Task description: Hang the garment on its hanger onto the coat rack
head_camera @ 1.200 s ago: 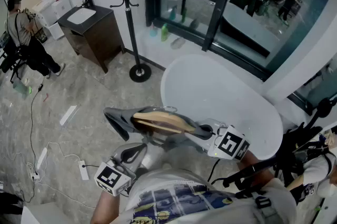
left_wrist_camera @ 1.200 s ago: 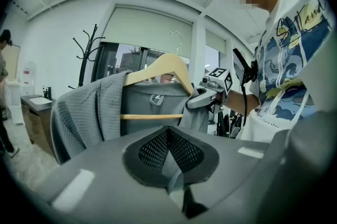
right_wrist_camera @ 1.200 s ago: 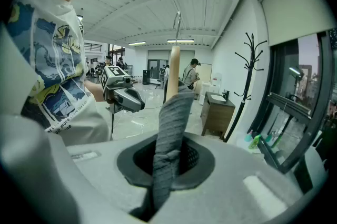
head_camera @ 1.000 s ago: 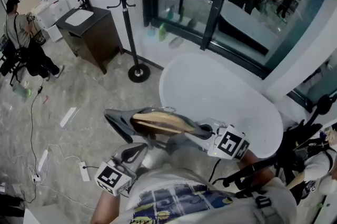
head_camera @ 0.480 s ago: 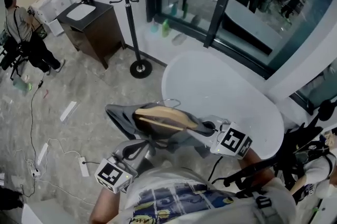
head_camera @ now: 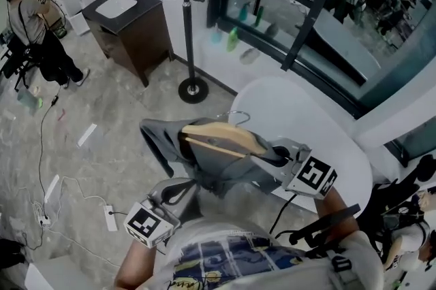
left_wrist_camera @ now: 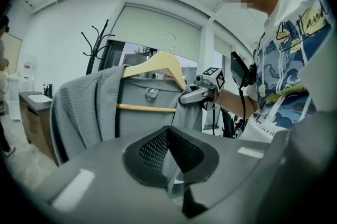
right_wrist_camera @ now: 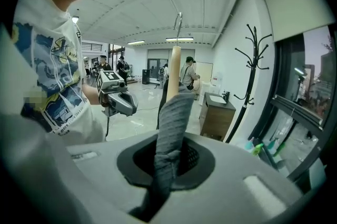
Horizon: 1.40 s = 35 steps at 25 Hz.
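The grey garment [head_camera: 167, 142] is draped on its wooden hanger [head_camera: 225, 139]. It is held in the air in front of the person, above the floor and the near edge of the white table [head_camera: 306, 122], well apart from the coat rack [head_camera: 188, 23].

The left gripper [head_camera: 176, 193] is clenched on a fold of the cloth low down. The right gripper [head_camera: 283, 154] is clamped on the cloth at one shoulder end of the hanger. In the head view both grips are buried in fabric; only the gripper views show the cloth pinched between the pads.

Cloth covers one arm of the hanger, and its thin metal hook [head_camera: 238, 117] is hard to follow. The head view's upper edge cuts off the rack's top hooks, while its round base [head_camera: 193, 89] shows on the floor. In the left gripper view that gripper's own body hides the garment's lower part.
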Each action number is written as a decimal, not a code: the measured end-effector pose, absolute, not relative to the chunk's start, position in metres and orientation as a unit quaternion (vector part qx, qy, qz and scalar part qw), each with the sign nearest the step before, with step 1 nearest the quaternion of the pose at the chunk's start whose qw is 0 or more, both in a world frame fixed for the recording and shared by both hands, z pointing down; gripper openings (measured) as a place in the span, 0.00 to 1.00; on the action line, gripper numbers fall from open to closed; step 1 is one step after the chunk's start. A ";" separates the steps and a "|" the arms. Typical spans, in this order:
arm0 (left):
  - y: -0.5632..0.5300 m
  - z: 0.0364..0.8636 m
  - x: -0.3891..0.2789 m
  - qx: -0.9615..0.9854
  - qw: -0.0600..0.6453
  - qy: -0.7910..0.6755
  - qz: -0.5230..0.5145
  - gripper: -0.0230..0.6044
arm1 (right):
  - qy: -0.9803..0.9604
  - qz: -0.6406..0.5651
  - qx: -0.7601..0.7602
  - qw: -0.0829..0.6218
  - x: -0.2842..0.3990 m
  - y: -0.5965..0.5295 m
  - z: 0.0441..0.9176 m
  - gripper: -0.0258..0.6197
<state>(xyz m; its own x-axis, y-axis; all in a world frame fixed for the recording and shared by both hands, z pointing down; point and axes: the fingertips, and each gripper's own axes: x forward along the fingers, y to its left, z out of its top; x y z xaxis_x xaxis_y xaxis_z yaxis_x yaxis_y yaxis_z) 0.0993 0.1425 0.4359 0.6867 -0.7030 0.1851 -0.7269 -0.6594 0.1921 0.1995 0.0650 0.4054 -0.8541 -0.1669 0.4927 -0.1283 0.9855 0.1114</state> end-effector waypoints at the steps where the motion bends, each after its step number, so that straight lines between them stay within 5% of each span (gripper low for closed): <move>1: 0.132 0.435 0.090 0.912 0.123 -0.389 0.045 0.04 | -0.962 -0.039 0.076 0.261 0.189 0.054 0.403 0.05; 15: 0.006 0.405 -0.055 0.927 0.097 -0.359 0.044 0.04 | -0.963 -0.085 0.086 0.240 0.059 -0.135 0.338 0.05; 35: -0.170 0.395 -0.142 0.892 0.103 -0.439 0.024 0.04 | -0.961 -0.105 0.042 0.253 -0.050 -0.427 0.279 0.05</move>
